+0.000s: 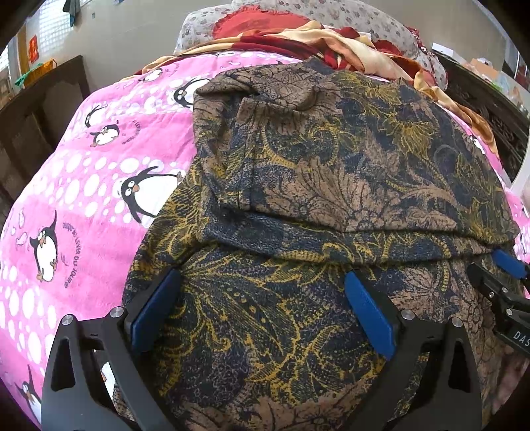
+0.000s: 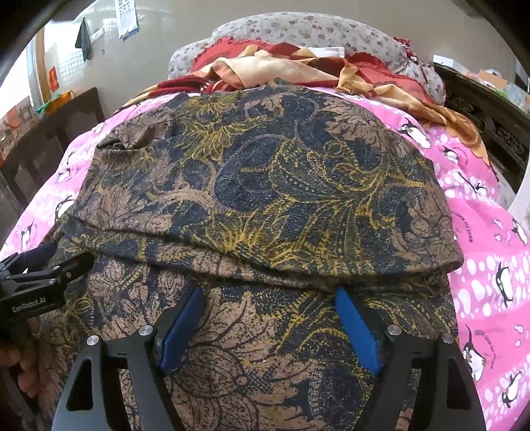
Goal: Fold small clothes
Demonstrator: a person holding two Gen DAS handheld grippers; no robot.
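Note:
A brown, navy and yellow floral garment lies spread on a pink penguin blanket; its far part is folded over the near part, with the fold edge running across just beyond both grippers. It also fills the right wrist view. My left gripper is open, its blue pads resting on the near layer with nothing between them. My right gripper is open too, over the near layer. Each gripper shows at the edge of the other's view: the right one, the left one.
The pink penguin blanket covers the bed around the garment. A red and cream cloth and floral pillows lie at the head. Dark wooden furniture stands at the left, a dark carved frame at the right.

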